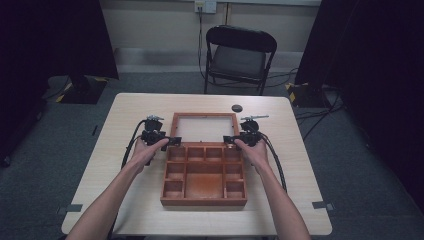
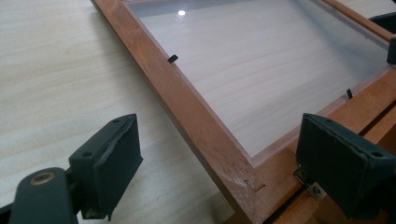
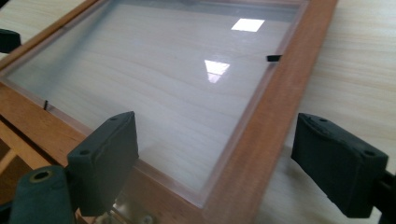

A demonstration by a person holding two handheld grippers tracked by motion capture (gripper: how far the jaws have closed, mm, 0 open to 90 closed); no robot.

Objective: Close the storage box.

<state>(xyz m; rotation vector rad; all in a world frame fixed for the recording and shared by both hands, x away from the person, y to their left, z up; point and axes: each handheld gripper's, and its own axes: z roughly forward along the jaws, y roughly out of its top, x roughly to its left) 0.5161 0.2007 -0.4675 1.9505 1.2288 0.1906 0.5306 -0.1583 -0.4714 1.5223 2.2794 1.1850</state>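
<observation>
Brown wooden compartment box (image 1: 204,180) with its clear-paned wooden lid (image 1: 204,128) laid open flat sits mid-desk (image 1: 125,115), lid toward the far edge; left gripper (image 1: 170,141) and right gripper (image 1: 231,140), fingers (image 2: 109,161) spread wide, each straddle a hinge-side lid corner; small dark disc (image 1: 237,108) near the far edge.

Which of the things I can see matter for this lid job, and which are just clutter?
In play:
wooden box
glazed lid, lying open flat
left gripper, fingers open
right gripper, fingers open

Lying about:
dark round disc on the table
folding chair
</observation>
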